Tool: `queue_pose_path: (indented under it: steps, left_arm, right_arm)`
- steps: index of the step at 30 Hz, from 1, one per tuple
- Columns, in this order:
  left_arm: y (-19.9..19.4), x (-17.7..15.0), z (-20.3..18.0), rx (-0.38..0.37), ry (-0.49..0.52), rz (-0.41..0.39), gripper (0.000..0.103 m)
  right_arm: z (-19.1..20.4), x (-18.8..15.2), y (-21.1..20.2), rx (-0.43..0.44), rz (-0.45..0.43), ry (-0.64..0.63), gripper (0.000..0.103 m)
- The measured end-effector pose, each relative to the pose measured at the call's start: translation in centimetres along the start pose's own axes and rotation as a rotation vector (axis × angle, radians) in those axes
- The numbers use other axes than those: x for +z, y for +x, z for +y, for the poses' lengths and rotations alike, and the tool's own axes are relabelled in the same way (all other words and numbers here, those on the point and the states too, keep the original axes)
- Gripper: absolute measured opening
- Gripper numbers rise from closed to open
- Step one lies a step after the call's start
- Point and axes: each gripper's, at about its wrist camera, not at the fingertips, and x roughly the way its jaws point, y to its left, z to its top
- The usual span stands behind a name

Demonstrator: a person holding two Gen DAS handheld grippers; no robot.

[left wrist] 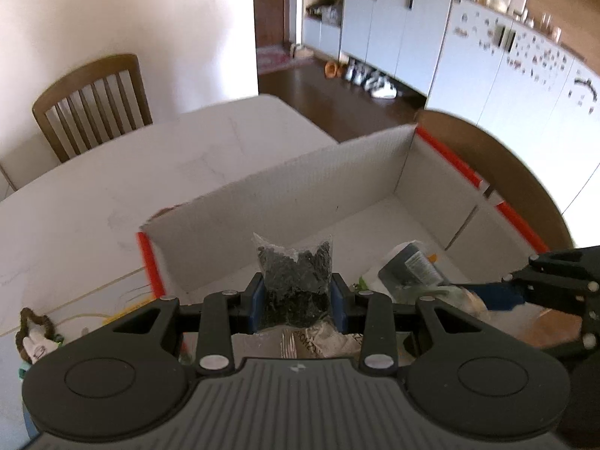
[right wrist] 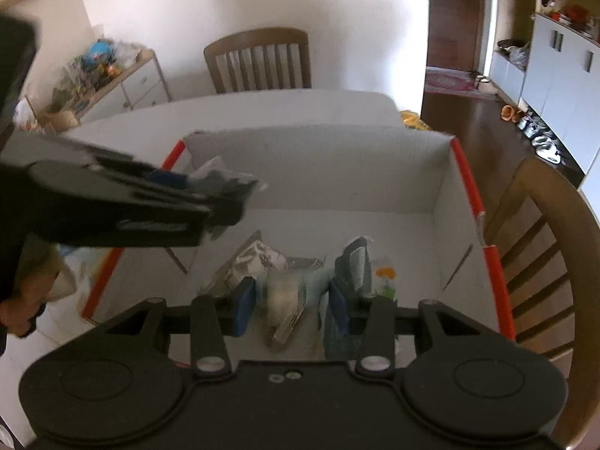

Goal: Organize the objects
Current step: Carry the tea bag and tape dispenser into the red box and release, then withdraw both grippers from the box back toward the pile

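Packet of dark bits [left wrist: 294, 279] stands upright, clamped in the left tool [left wrist: 296, 300] just above the box's near-left corner — box [left wrist: 300, 195] floor lies straight ahead and below. Right tool [right wrist: 288, 309] grips a clear pouch [right wrist: 283, 300] over the box's near edge.

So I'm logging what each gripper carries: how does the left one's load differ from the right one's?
The left gripper clamps a clear bag of dark bits, standing upright. The right gripper holds a pale, blurred packet, contents unclear, hanging below the fingers. Both loads are over the white box.
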Motion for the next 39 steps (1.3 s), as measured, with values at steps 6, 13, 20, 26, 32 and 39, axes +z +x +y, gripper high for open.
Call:
queue_pose_path:
  steps: [6, 13, 20, 26, 32, 39]
  left_arm:
    - [2.7, 0.9, -0.8, -0.002, 0.003, 0.066, 0.035]
    - [5.5, 1.0, -0.8, -0.006, 0.008, 0.139, 0.036]
    - [6.4, 1.0, -0.7, -0.021, -0.004, 0.164, 0.037]
    - [5.7, 1.2, -0.3, -0.014, -0.023, 0.137, 0.058]
    - [3.8, 0.9, 0.0, -0.021, -0.052, 0.085, 0.062]
    - [0.9, 0.3, 0.7, -0.03, -0.089, 0.022, 0.062]
  right_arm:
    - [-0.4, -0.4, 1.8, 0.013, 0.07, -0.015, 0.011]
    - [-1.6, -0.7, 1.6, 0.04, 0.07, -0.002, 0.018]
    - [-2.6, -1.2, 0.8, 0.068, 0.072, 0.038, 0.024]
    - [-3.0, -0.9, 0.3, 0.068, 0.059, 0.055, 0.031]
    - [-3.0, -0.9, -0.9, 0.065, 0.029, 0.061, 0.035]
    - [-2.7, -0.8, -2.4, 0.062, -0.007, 0.053, 0.044]
